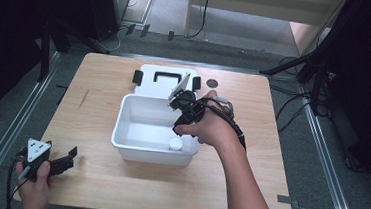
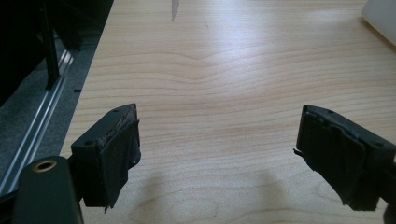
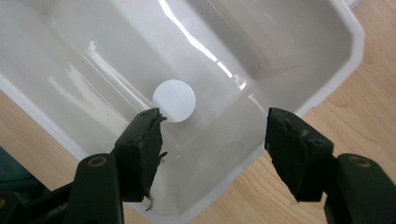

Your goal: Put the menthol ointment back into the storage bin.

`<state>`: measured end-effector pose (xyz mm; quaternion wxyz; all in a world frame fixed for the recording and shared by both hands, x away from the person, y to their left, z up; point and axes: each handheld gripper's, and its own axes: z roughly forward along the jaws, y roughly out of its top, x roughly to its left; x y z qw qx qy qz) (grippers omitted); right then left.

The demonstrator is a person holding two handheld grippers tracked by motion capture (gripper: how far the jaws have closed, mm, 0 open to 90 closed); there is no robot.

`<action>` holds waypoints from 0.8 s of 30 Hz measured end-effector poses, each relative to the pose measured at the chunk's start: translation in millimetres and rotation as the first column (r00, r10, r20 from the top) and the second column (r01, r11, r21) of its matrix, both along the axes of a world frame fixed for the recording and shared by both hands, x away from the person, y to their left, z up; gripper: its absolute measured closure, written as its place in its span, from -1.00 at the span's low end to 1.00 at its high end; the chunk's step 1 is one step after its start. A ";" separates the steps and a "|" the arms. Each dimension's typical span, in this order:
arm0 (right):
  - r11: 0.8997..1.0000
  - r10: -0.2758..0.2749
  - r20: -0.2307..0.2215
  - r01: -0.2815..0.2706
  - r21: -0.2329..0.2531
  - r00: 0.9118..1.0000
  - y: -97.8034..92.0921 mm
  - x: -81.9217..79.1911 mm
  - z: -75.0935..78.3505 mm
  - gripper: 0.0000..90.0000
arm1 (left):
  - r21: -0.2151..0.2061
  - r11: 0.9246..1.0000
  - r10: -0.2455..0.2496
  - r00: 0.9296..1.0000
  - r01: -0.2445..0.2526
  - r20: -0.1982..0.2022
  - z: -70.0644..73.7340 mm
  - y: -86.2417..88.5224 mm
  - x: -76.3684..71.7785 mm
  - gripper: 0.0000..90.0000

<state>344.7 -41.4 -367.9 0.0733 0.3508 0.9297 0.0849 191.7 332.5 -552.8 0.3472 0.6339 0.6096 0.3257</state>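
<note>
A white plastic bin [image 1: 126,125] stands in the middle of the wooden table, its lid [image 1: 160,80] lying flat behind it. Inside, at the bin's near right corner, rests a small white round object [image 1: 176,144], seen from above as a disc [image 3: 173,101] in the right gripper view. My right gripper [image 1: 181,120] hovers above the bin's right side, open, jaws empty, pointing down into the bin [image 3: 299,51]. My left gripper [image 1: 63,161] rests low at the table's near left corner, open over bare wood [image 2: 219,140].
A dark round spot [image 1: 212,82] marks the table behind the bin on the right. Metal rails [image 1: 16,121] run along both sides of the table. Black stands and cables [image 1: 301,68] crowd the floor at far right. A corner of the bin [image 2: 383,18] appears in the left gripper view.
</note>
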 end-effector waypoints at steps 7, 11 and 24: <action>1.000 -0.019 0.027 0.019 0.004 0.999 -16.1 0.3 7.1 -0.17 | 0.002 1.000 -0.001 1.000 0.001 -0.001 0.0 0.0 0.0 -0.68; 0.999 -0.034 0.039 0.034 0.007 0.999 -26.6 0.3 10.3 -0.17 | 0.002 1.000 -0.002 1.000 0.002 -0.001 0.1 0.0 0.1 -0.68; 0.995 -0.095 0.033 0.094 0.026 0.995 -57.7 -2.6 2.1 -0.17 | 0.003 1.000 -0.004 1.000 0.004 -0.004 0.1 -0.2 0.2 -0.68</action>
